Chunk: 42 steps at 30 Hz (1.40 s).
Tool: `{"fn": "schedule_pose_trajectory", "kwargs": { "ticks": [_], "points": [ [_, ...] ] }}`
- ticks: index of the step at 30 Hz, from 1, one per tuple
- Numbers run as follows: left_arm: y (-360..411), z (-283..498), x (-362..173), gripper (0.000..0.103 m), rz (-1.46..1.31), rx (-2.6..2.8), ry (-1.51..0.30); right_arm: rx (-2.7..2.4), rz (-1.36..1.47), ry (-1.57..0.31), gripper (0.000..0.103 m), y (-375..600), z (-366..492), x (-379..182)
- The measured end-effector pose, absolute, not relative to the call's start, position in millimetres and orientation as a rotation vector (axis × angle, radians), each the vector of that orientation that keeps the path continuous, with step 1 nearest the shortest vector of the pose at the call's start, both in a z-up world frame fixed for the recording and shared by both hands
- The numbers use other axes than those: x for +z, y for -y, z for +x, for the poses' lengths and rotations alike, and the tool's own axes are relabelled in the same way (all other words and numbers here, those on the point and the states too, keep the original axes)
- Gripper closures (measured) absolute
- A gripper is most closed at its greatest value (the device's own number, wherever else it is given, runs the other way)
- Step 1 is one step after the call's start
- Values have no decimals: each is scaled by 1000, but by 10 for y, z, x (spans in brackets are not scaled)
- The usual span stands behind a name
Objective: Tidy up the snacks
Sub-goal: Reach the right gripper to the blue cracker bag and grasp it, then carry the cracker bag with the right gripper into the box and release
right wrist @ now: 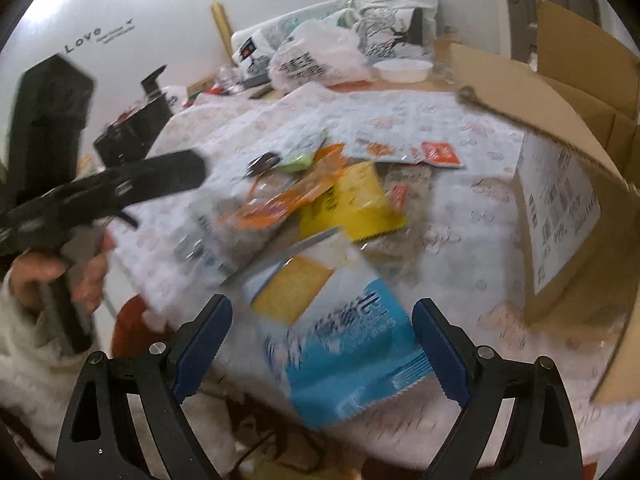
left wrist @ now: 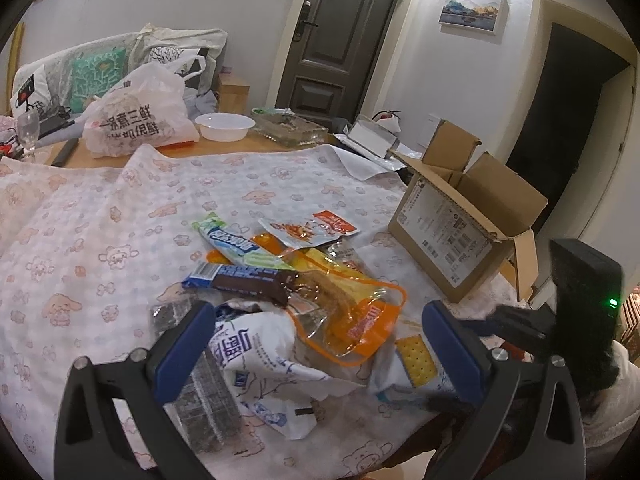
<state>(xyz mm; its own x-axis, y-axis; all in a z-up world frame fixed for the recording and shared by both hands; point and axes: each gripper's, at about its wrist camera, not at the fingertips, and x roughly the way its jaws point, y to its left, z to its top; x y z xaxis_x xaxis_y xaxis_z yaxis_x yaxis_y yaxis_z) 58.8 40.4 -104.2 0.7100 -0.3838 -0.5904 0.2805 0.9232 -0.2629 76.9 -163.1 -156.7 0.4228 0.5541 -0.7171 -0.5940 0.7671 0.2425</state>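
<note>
Both tongs gape, empty. The blue-and-white crinkly cracker packet (right wrist: 340, 344) lies between the right gripper's (right wrist: 322, 344) blue pads (right wrist: 438, 346), not pinched. It looks light, slippery and crushable (take a sealed end, gently). The open brown cardboard box (right wrist: 560, 216) stands clear to its right. The left gripper (left wrist: 318, 344) hovers over the heap.
</note>
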Motion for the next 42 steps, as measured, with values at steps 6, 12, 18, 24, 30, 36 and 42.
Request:
{"fn": "schedule_pose_trajectory", "kwargs": {
  "ticks": [6,12,18,24,30,36,42],
  "points": [
    [-378,597,-1076,1,-168,-402,-707,700,-168,-866,15,1493,658,-1657],
    [-361,587,-1108,1,-210,-448,-749,700,-230,-855,37,1445,705,-1696],
    [-279,489,-972,1,-229,-539,-744,693,-186,-794,39,1519,558,-1442],
    [-136,405,-665,1,-264,-660,-715,725,-122,-628,39,1600,374,-953],
    [10,466,-263,19,-311,-725,-671,739,-94,-421,39,1693,315,-514],
    [397,702,163,48,-265,-763,-649,703,-80,-328,39,1929,431,-256],
    [1112,1004,391,48,-82,-751,-666,656,27,-347,39,2530,718,-167]
  ]
}}
